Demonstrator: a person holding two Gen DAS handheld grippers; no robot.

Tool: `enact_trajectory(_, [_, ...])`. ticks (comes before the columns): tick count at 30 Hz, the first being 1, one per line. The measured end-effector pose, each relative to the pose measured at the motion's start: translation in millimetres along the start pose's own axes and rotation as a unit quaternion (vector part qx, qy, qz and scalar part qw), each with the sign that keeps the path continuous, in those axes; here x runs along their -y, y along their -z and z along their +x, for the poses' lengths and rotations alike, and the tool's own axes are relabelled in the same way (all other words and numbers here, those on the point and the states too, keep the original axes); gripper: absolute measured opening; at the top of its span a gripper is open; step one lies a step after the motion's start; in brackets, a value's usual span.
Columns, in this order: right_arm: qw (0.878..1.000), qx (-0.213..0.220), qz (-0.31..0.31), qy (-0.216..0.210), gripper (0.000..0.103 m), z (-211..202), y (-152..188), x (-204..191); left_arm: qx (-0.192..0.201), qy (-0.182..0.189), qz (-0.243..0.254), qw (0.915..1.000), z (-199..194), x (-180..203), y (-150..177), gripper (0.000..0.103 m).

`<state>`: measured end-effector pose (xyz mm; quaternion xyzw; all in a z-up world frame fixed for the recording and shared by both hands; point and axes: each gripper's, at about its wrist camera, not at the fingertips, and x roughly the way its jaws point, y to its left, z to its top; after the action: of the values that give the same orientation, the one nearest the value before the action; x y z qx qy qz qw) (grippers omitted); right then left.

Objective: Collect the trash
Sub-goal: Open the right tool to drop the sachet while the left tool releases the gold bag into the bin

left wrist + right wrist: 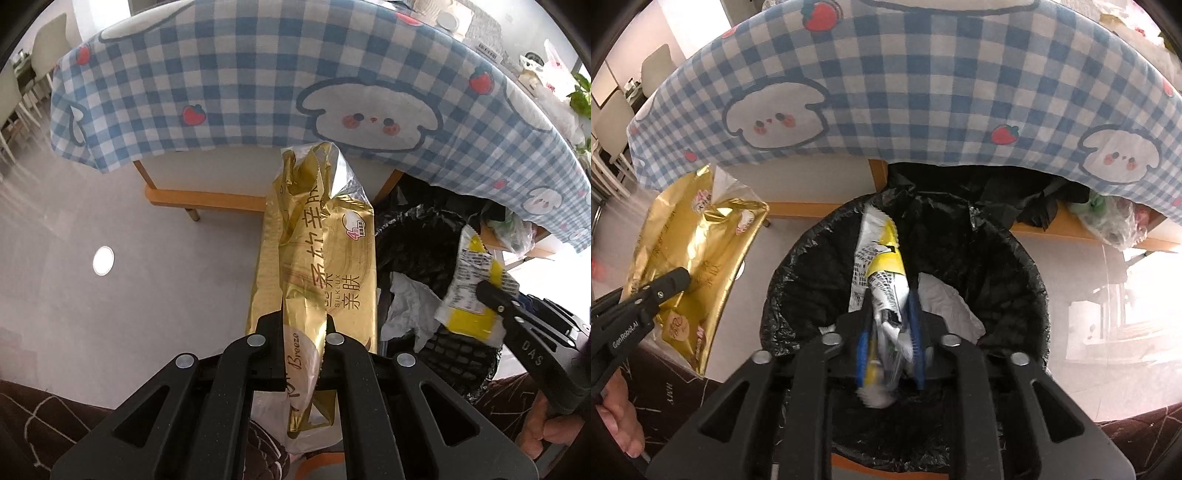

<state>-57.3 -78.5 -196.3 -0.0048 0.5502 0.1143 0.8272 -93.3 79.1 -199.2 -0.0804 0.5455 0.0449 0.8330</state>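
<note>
left gripper [303, 325]: matte black plastic, two broad arms with triangular cut-outs, round silver rivets at the pivots
left gripper side marking: white "GenRobot.AI" lettering, read in the right wrist view
right gripper [888, 325]: same black frame and silver rivets, blue ribbed pads on the inner faces of the fingers [862, 350]
right gripper side marking: white "DAS" letters, small screws along the finger
clothing [33, 417]: dark brown fabric with thin pale lines
</note>
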Motion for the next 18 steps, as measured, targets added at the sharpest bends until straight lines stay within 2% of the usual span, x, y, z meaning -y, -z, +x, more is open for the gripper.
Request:
enact_trajectory(1, [1.0, 0.003, -0.001, 0.004, 0.025, -1, 0, 0, 0.001, 0.0, 0.001, 1.0, -1, 2, 0, 0.002])
enact_trajectory(3, [1.0, 0.004, -0.001, 0.001, 0.038, -2, 1, 1, 0.003, -0.001, 0.006, 1.0, -2, 7, 1, 0.002])
enact_trajectory(7, [1.0, 0.004, 0.001, 0.003, 0.046, -4, 1, 5, -0.001, 0.005, 0.008, 1.0, 0, 21, 2, 0.002])
enact_trajectory(9, [1.0, 0.009, 0.008, 0.006, 0.062, -8, 1, 10, -0.006, 0.007, 0.011, 0.9999, 2, 28, 3, 0.002])
enact_trajectory(10, [1.0, 0.011, 0.014, 0.012, 0.066, -10, 1, 14, -0.01, 0.009, 0.013, 0.9998, 3, 32, 4, 0.002])
enact_trajectory(13, [0.999, 0.013, 0.019, 0.028, 0.068, -14, 2, 24, -0.013, 0.023, 0.014, 0.9996, 0, 45, 3, 0.002])
enact_trajectory(18, [0.998, 0.023, 0.023, 0.048, 0.079, -23, 3, 45, -0.003, 0.03, 0.027, 0.9992, -3, 76, 1, 0.002])
